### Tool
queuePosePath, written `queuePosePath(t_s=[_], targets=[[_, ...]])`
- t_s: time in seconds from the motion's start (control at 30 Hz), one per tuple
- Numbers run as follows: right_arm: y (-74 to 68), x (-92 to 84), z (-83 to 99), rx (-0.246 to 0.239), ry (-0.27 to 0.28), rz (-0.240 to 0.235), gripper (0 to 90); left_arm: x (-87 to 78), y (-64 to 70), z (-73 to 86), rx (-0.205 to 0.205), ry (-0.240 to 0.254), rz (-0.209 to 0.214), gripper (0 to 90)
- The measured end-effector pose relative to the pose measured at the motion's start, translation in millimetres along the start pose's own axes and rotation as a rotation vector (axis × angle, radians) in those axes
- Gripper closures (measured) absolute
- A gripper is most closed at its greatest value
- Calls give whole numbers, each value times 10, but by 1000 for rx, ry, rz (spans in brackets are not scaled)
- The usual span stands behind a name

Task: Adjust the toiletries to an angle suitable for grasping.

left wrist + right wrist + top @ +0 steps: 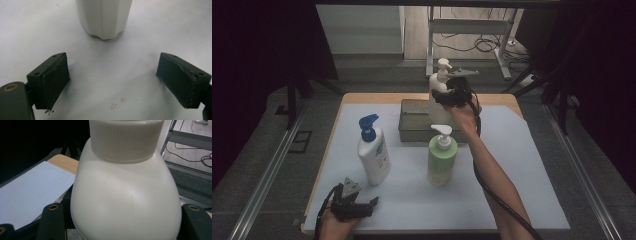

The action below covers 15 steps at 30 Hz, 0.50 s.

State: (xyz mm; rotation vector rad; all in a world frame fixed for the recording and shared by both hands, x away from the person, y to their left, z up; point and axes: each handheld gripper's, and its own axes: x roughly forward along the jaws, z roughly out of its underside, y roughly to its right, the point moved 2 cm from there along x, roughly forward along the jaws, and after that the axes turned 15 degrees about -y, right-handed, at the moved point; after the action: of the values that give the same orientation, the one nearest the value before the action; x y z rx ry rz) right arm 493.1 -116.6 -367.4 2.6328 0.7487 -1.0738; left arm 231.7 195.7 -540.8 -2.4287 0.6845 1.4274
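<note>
My right gripper [443,95] is shut on a cream-white pump bottle [439,80], gripping it just below the ribbed cap [125,142]. The bottle [125,202] sits upright between the jaws over a grey metal tray [412,134] at the back of the table. Whether its base rests in the tray I cannot tell. My left gripper [362,197] lies low at the front left with its jaws wide open [112,80] and nothing between them. Just ahead of it stands the base of a white bottle [103,17] with a blue pump [373,150].
A green bottle with a white pump [442,157] stands mid-table in front of the tray. A white mat [522,190] covers the wooden tabletop. Beyond the far edge are a metal frame and cables on the floor [482,45].
</note>
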Motion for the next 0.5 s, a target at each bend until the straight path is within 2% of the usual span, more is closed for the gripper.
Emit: queuePosePath(t_s=[0.17, 0.4, 0.5], targets=[[-37, 91, 53, -17, -17, -2, 365, 0, 1, 0, -2, 0, 1, 106], [-67, 186, 160, -7, -43, -27, 364, -1, 0, 0, 0, 0, -1, 106], [-75, 218, 208, -7, -51, -24, 364, -1, 1, 1, -2, 0, 0, 106]])
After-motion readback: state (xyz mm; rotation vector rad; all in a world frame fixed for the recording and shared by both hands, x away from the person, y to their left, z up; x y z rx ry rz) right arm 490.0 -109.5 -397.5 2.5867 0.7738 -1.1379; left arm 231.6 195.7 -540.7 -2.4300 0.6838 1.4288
